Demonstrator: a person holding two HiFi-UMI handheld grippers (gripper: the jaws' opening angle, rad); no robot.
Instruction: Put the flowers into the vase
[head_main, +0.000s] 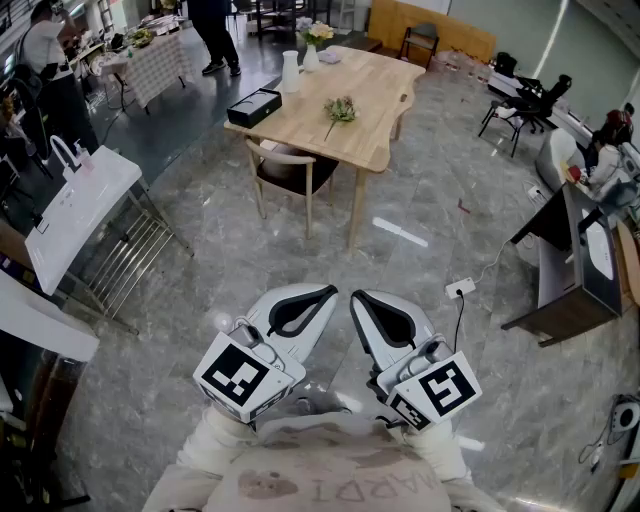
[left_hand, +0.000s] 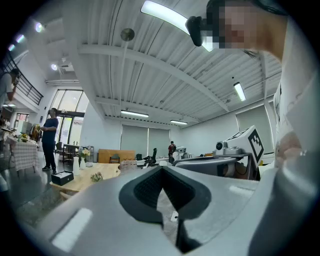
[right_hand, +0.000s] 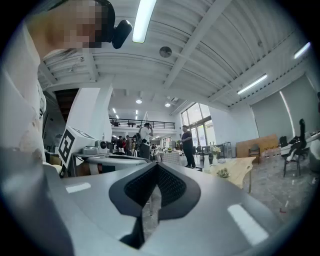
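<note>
Left tongs (head_main: 318, 300) and right tongs (head_main: 365, 305) are both pressed together with nothing in them; each gripper view shows the dark pads meeting at the tip, and we've got both tucked in close to the chest, tips almost side by side. So we'd say the job hasn't really started.

The flowers (head_main: 340, 108) are a small loose bunch lying flat on the wooden worktop (head_main: 375, 80) well across the room; the tall white vase (head_main: 290, 72) stands further back on it, apart from the bunch, with a smaller vase (head_main: 315, 42) that already has blooms just behind, and a black box (head_main: 253, 107) near the front corner.

What could bite us: there's a white power strip (head_main: 460, 288) with its cable on the grey floor between us and the worktop, easy to trip on; a chair (head_main: 290, 170) is pushed in on the near side, so reaching over could be awkward; the vase looks narrow and tall, so a clumsy poke could tip it; thin stems may slip or get crushed.

Writing: only the square black-and-white markers on the cubes, and upside-down shirt lettering we can't read reliably.
</note>
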